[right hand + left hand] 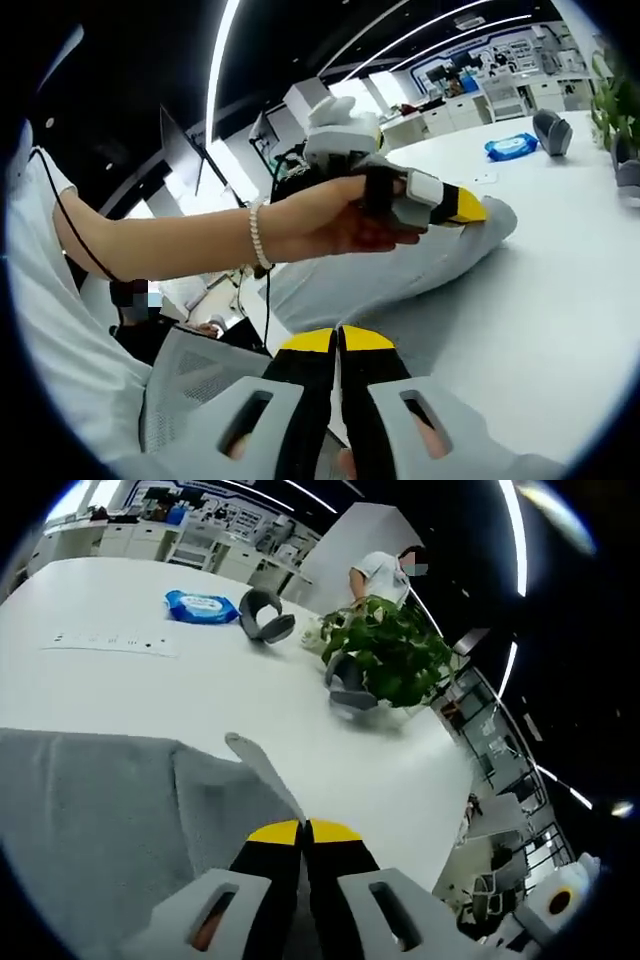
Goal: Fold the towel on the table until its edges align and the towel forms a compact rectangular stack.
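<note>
Left gripper [302, 830]: yellow-tipped black jaws pressed together, a strip of the grey towel [110, 810] running up out from between them; clenched on the towel. From the right gripper view this same gripper [462, 208] is seen in a hand [330, 215] with a pearl bracelet [258, 238] at the wrist, its yellow tips touching the towel's raised end

Right gripper [337, 342]: yellow-tipped jaws closed tip to tip, grey cloth lying just beyond and around them; cloth shows at the tips, but whether any is pinched between them cannot be told

Towel [400, 275]: grey, on the white desk [120, 695]; in the left gripper view it spreads flat over the lower left, with one fold or flap standing up just ahead of the jaws; in the right gripper view it lies as a long bunched band between the two grippers

Desk [560, 300]: white, large, rounded edge

Other items, left gripper view, far side of desk, well apart from the towel:
- blue wipes packet [200, 607]
- grey curved object [264, 616] just beside the packet
- leafy green plant [390, 650], with a second grey curved object [347, 680] at its base
- white strip with small dark marks [110, 640]

Person in white top [380, 575] behind the plant
</note>
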`<state>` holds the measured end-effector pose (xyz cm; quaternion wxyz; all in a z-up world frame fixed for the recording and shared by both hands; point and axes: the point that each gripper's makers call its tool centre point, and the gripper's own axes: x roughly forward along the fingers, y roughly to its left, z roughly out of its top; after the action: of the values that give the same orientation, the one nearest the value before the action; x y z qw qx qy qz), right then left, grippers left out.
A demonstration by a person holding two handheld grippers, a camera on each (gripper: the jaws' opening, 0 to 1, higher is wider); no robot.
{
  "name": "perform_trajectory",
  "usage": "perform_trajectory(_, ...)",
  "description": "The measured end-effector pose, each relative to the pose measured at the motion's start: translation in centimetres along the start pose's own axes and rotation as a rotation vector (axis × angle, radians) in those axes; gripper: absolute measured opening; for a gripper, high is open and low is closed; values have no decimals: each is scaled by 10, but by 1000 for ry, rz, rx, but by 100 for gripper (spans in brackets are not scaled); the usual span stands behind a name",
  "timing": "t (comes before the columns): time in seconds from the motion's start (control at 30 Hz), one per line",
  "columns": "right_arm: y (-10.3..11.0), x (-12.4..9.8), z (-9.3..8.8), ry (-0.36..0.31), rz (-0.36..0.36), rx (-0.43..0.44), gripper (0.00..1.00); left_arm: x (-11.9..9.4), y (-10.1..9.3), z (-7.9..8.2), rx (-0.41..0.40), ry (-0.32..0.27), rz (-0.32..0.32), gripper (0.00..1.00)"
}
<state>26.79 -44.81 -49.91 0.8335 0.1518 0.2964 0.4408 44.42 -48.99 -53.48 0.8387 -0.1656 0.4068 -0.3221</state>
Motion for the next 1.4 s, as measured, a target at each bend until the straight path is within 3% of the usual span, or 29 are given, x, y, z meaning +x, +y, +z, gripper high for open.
perform_trajectory(0.13,-7,-11,7,-28,-23,2,0,1,-13,17,80,-15,2,1)
perform_trajectory(0.3,-13,-25,16,-61,-46,2,0,3,-28,30,104,-32,-14,1)
perform_trajectory(0.8,-32,-78,43,-183,-121,-3,0,6,-81,57,176,-58,-66,1)
perform_trajectory(1.1,-32,-97,57,-207,-141,-43,0,6,-106,72,174,-84,-97,1)
perform_trajectory(1.4,-36,-119,66,-238,-175,-66,0,10,-129,78,215,-96,-123,1)
